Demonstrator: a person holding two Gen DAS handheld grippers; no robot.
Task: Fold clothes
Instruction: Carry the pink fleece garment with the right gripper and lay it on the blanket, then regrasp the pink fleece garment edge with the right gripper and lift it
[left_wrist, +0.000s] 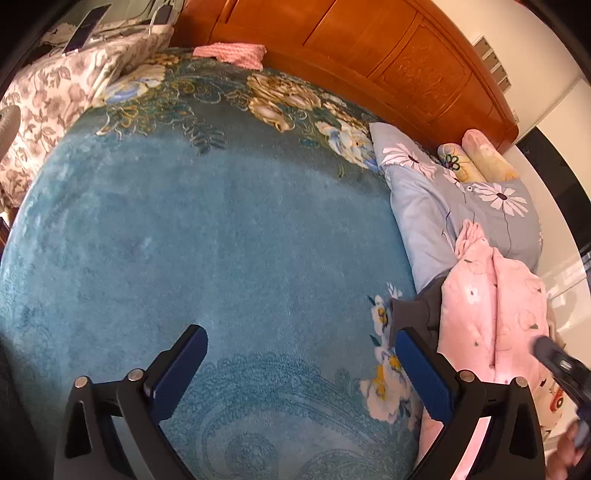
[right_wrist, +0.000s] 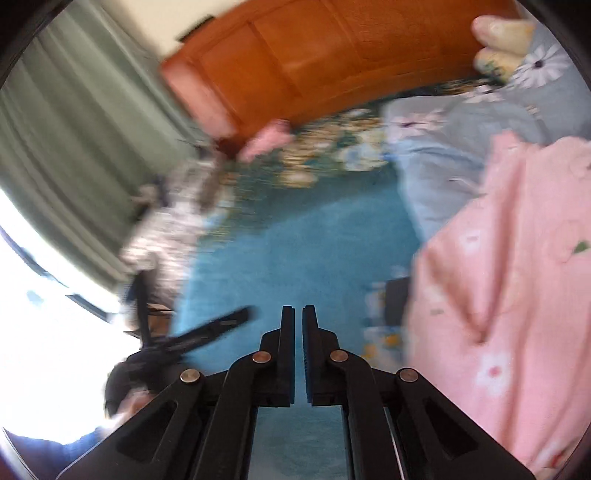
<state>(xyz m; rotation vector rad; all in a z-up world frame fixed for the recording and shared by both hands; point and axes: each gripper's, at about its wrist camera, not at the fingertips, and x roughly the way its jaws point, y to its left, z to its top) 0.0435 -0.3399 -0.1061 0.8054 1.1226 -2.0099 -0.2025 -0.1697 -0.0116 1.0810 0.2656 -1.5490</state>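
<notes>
Hovering over a teal floral blanket (left_wrist: 221, 240) that covers the bed, the left gripper (left_wrist: 301, 373) holds its jaws wide apart with nothing between the blue pads; only bare blanket shows in the gap. In the left wrist view, the clothes lie at about four o'clock: a pink floral garment (left_wrist: 491, 314) is heaped at the blanket's edge, and a dark grey garment (left_wrist: 413, 314) pokes out from under it, just beside the tip of that gripper's right-hand finger. Whether finger and grey cloth touch cannot be told. Above the heap, at about two o'clock, sits a grey-blue pillow (left_wrist: 443, 199) printed with white daisies, and two rolled bolsters (left_wrist: 476, 155) rest behind it against the wooden headboard (left_wrist: 369, 48). A pink folded cloth (left_wrist: 231, 53) lies at twelve o'clock along the headboard, and a floral quilt (left_wrist: 55, 96) with a phone-like device on it fills the ten o'clock corner.

The right gripper (right_wrist: 298, 354) has its jaws closed to a thin slit, with nothing caught between them. Its view is blurred. The pink floral garment (right_wrist: 509, 295) fills the three to five o'clock side, apart from the closed fingers. The left gripper (right_wrist: 207, 332) shows at eight o'clock as a dark blur, and a green curtain (right_wrist: 74, 147) hangs at ten o'clock.
</notes>
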